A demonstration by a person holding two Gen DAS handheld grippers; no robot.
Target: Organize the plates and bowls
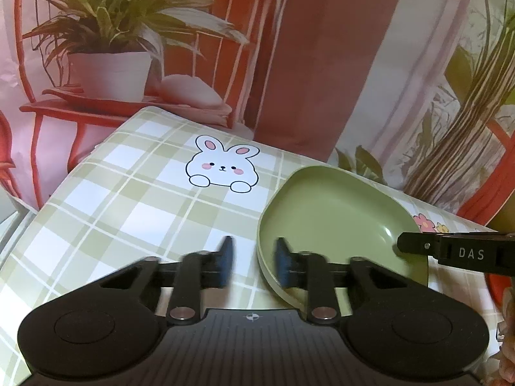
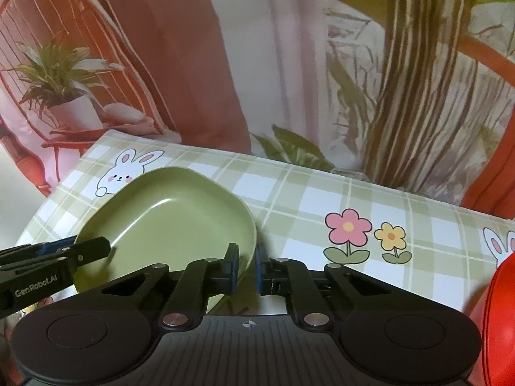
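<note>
We judge the green plate (image 2: 167, 222) on the checked tablecloth (image 2: 322, 199) stiff, smooth and slippery, best pinched at its raised rim, which our right gripper (image 2: 247, 268) narrowly straddles, perhaps gripping, while our left gripper (image 1: 252, 262) gapes across the opposite rim.

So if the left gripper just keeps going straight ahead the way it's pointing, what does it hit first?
Probably the green plate: its near-left rim already sits between the open left gripper fingers, the right finger over the plate. Depth is unclear.
</note>
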